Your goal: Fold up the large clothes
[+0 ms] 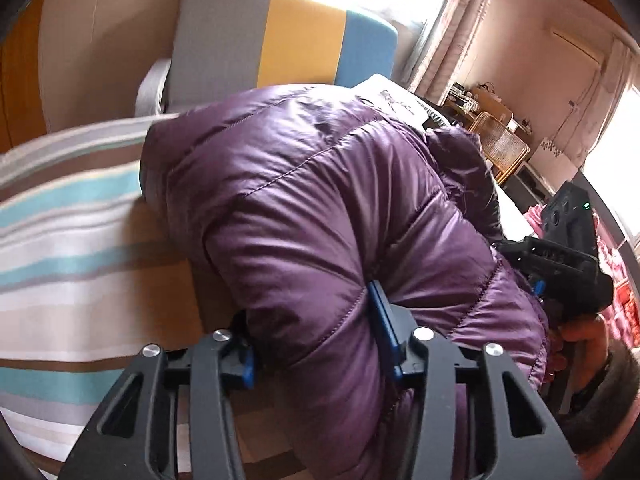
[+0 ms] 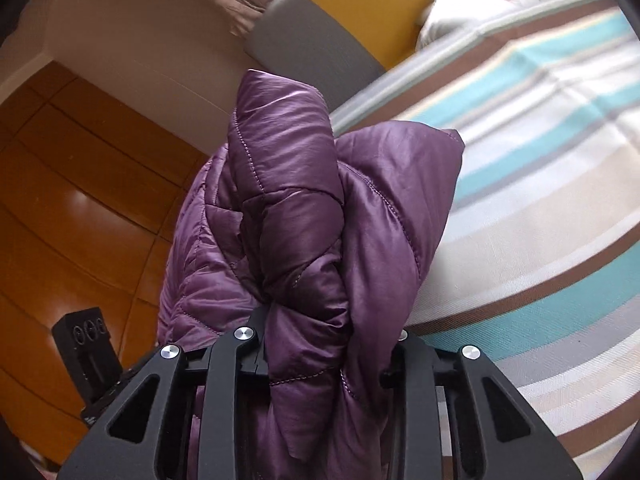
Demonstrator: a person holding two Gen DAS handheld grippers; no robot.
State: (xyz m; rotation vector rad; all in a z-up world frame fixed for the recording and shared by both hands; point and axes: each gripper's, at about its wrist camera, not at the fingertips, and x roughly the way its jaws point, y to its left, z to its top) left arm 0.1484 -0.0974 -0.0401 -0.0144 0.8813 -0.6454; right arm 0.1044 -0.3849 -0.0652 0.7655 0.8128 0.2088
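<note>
The left claw is closed around a thick puffed roll of the purple quilted jacket; its blue-padded fingers press into the padding on either side, and the fabric bulges out between and above them. From there the jacket rises in a large rounded mound that fills the middle of the left wrist view and drapes down over the striped bedspread, which shows bands of turquoise, white, beige and brown. To the right of the mound, the right claw appears as a dark block at the jacket's far edge, with a bare hand just below it.

In the right wrist view, the right claw is clamped on a bunched, twisted handful of the same jacket, the folds squeezed tight between its black fingers and standing up in two peaks above them. The bunch hangs in front of the bed's edge, with the bedspread on the right and a glossy wooden floor on the left.

Beyond the jacket, a headboard in grey, yellow and blue panels stands at the bed's end, a white pillow lies beside it, and pale curtains hang at a bright window.
</note>
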